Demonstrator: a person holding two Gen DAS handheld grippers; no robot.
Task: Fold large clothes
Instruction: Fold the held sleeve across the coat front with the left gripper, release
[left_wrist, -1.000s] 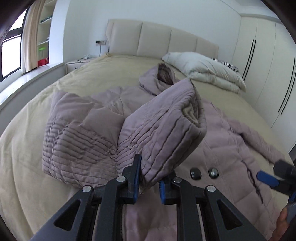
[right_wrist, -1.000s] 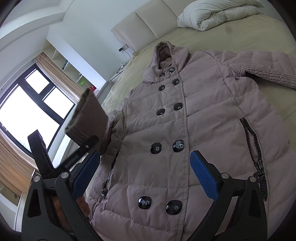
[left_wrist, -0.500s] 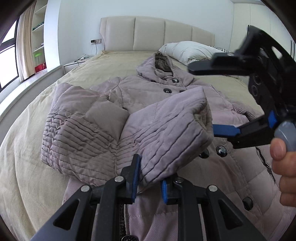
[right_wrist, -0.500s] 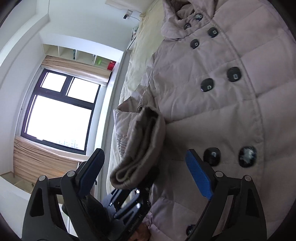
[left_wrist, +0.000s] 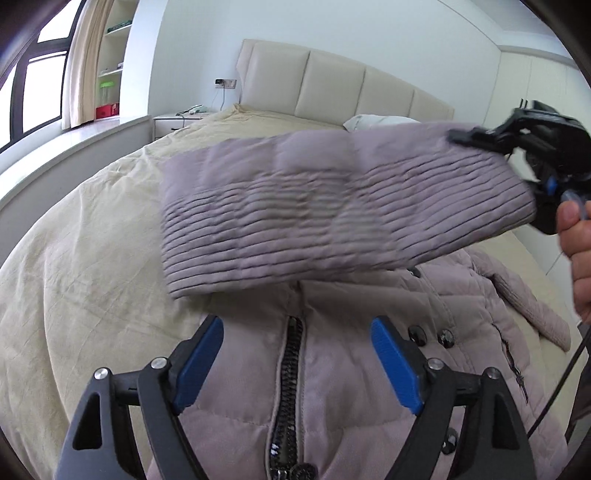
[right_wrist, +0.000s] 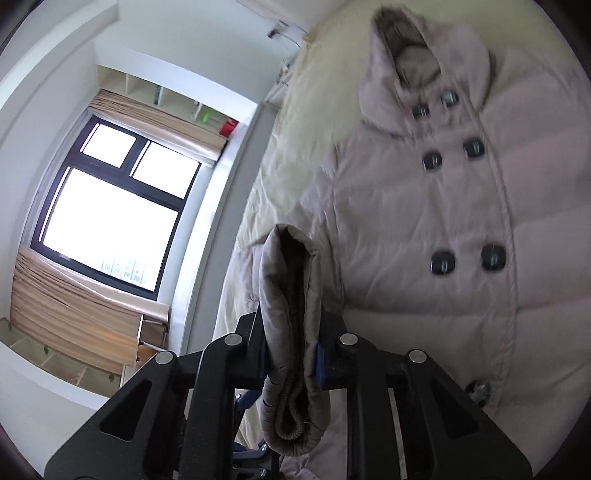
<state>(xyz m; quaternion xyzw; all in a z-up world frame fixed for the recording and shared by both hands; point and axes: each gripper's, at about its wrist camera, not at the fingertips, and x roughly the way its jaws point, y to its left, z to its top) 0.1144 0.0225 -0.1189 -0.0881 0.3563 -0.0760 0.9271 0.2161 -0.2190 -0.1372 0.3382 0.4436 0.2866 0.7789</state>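
Mauve sleeve (right_wrist: 291, 332) pinched in right gripper (right_wrist: 293, 354); left gripper (left_wrist: 299, 362) agape.

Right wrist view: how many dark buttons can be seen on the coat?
7 buttons. Two under the hood, two on the chest, two at mid-front, one low beside the right hand-held gripper. Others may be hidden behind it.

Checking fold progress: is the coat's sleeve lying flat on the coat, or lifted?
Lifted. The right gripper is shut on the sleeve cuff, holding it stretched above the coat front.
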